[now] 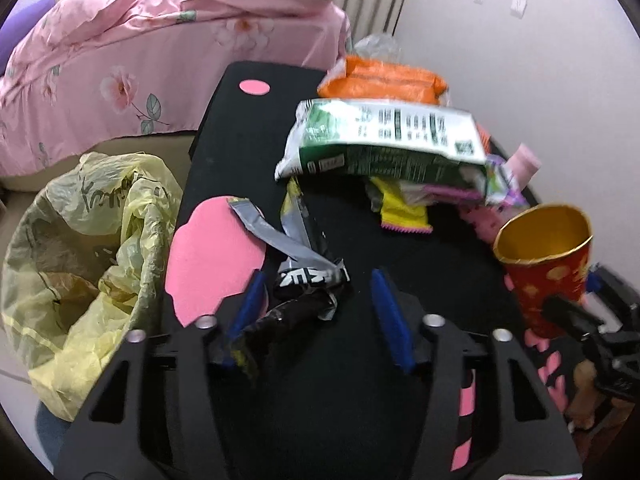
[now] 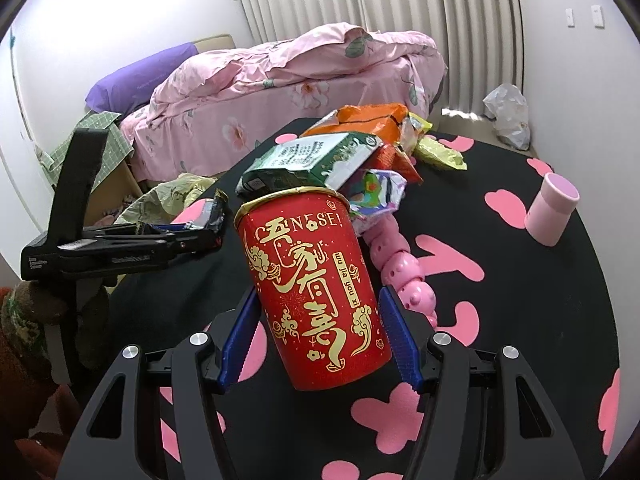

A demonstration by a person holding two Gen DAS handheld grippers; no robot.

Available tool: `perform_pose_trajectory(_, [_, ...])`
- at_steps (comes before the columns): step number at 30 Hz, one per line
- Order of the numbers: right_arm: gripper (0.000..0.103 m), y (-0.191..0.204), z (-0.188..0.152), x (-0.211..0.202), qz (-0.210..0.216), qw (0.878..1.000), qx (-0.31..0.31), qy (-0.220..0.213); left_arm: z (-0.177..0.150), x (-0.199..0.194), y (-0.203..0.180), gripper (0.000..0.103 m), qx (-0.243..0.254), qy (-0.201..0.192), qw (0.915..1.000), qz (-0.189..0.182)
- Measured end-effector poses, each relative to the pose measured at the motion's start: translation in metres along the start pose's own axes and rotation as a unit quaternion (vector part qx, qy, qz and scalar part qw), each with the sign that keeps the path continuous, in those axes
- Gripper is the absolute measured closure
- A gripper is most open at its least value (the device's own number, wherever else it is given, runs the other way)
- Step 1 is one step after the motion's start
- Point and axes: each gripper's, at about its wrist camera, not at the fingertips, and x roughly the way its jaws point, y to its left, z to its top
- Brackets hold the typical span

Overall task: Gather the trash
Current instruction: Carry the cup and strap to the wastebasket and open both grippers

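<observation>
Trash covers the black tabletop (image 1: 240, 128) with its pink shapes. My left tongs (image 1: 316, 312) stand parted, low in the left wrist view; a crumpled black wrapper (image 1: 296, 300) lies between the blue pads (image 1: 390, 312), touching the left-hand one only, so nothing is clamped. A grey foil strip (image 1: 276, 236) runs from the wrapper toward the upper left, across a pink patch. At the left edge of that frame, just beside the tabletop, sits the bin with its yellow bag (image 1: 88, 248), mouth open.

My right tongs (image 2: 316, 332) are clenched on the red cup (image 2: 316, 292), one pad against each side; the cup tilts with its gold rim away from the camera. Whether its base rests on the tabletop I cannot tell.

Behind the cup, at frame centre, the green carton (image 2: 312, 160) lies on top of a heap, with an orange packet (image 2: 360, 120) behind it and a shiny multicoloured wrapper (image 2: 376, 196) just to its right. A yellow packet (image 1: 400, 208) shows under the carton in the left view. A pink cylinder (image 2: 552, 208) stands well apart at the right. A bed with pink floral bedding (image 2: 280, 80) fills the upper background.
</observation>
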Motion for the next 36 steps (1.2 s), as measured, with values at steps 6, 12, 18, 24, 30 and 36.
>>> perform_pose_trajectory(6, [0.046, -0.011, -0.001, -0.003, 0.001, 1.000, 0.015, -0.005, 0.000, -0.006, -0.003, 0.086, 0.005, -0.014, 0.9999, 0.002])
perform_pose_trajectory(12, [0.046, -0.003, 0.011, -0.008, 0.005, 1.000, -0.002, -0.021, 0.001, -0.046, 0.003, 0.086, 0.001, -0.063, 0.9980, -0.007])
perform_pose_trajectory(18, [0.046, 0.035, 0.056, -0.008, 0.045, 0.997, -0.041, -0.053, 0.014, -0.092, 0.036, 0.086, -0.011, -0.111, 0.9936, 0.014])
perform_pose_trajectory(24, [0.045, 0.092, 0.102, 0.015, 0.105, 0.989, -0.079, -0.072, 0.011, -0.127, 0.114, 0.086, -0.072, -0.131, 0.9858, 0.076])
perform_pose_trajectory(30, [0.045, 0.152, 0.127, 0.069, 0.151, 0.982, -0.106, -0.034, -0.011, -0.130, 0.166, 0.086, -0.123, -0.117, 0.9808, 0.095])
perform_pose_trajectory(36, [0.045, 0.201, 0.129, 0.129, 0.174, 0.973, -0.149, 0.010, -0.026, -0.107, 0.194, 0.086, -0.152, -0.098, 0.9803, 0.079])
